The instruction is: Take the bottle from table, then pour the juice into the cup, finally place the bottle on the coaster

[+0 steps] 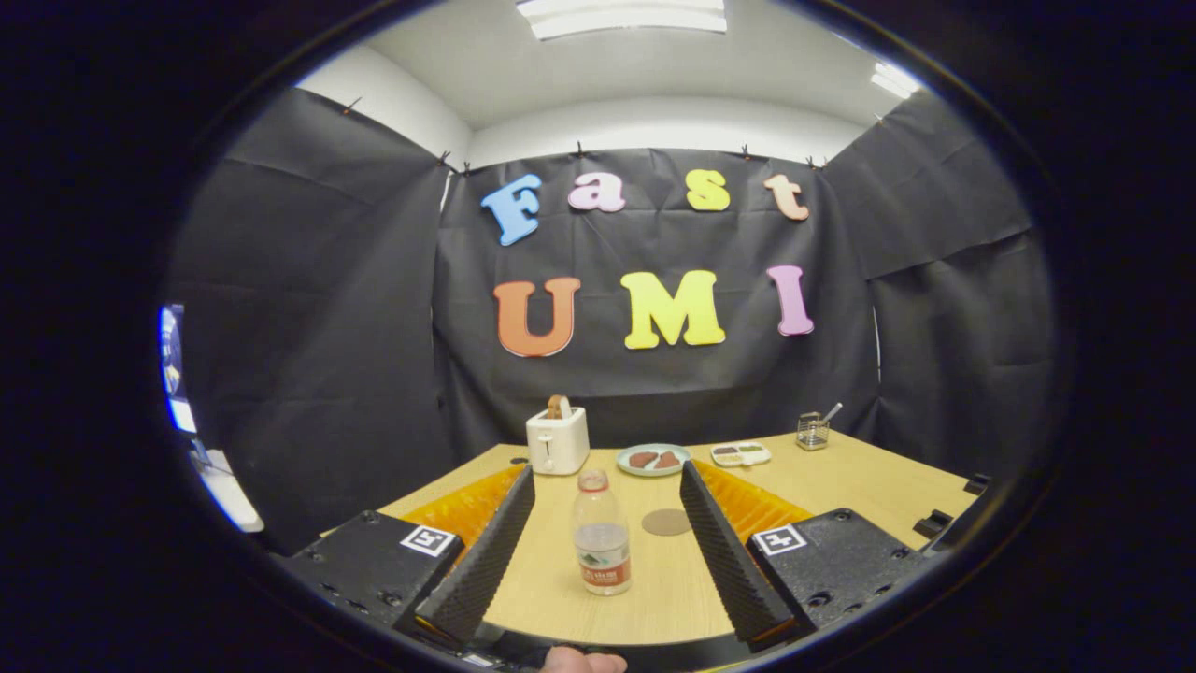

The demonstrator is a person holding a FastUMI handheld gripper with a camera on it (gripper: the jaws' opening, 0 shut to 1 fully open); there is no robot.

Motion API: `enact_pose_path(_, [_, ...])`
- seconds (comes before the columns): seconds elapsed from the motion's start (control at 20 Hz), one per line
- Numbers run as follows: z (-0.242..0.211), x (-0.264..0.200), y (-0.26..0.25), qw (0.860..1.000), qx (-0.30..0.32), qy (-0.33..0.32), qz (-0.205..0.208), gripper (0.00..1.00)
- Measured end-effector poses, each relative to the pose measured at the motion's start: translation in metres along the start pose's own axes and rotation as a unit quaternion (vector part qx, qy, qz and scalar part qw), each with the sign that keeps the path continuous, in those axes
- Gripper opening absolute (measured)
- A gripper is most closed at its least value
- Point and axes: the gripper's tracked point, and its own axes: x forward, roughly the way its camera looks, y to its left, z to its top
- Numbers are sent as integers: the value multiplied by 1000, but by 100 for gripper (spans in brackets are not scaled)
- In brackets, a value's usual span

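Note:
A clear plastic bottle [601, 535] with a pale cap and a red label stands upright on the wooden table [841, 477]. It is between my two fingers, nearer the left one, and neither finger touches it. My gripper [607, 477] is open wide around it. A round brown coaster [666, 522] lies flat just beyond the bottle, toward the right finger.
A white toaster [557, 439] with bread in it stands at the back of the table. To its right are a plate [653, 459] of food, a small divided dish [740, 454] and a wire holder [813, 431] with a utensil. Black cloth walls close the booth.

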Motion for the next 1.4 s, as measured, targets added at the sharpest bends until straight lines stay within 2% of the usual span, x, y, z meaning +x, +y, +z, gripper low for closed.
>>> enact_pose_path(0.55, [-105, 40, 5, 998, -24, 48, -22, 100])
enact_pose_path(0.75, [-137, 61, 4, 997, -3, 66, -26, 100])
enact_pose_path(1.2, [-172, 115, 11, 995, -36, 88, -18, 100])
enact_pose_path(1.4, [-177, 125, 9, 994, -56, 91, -16, 100])
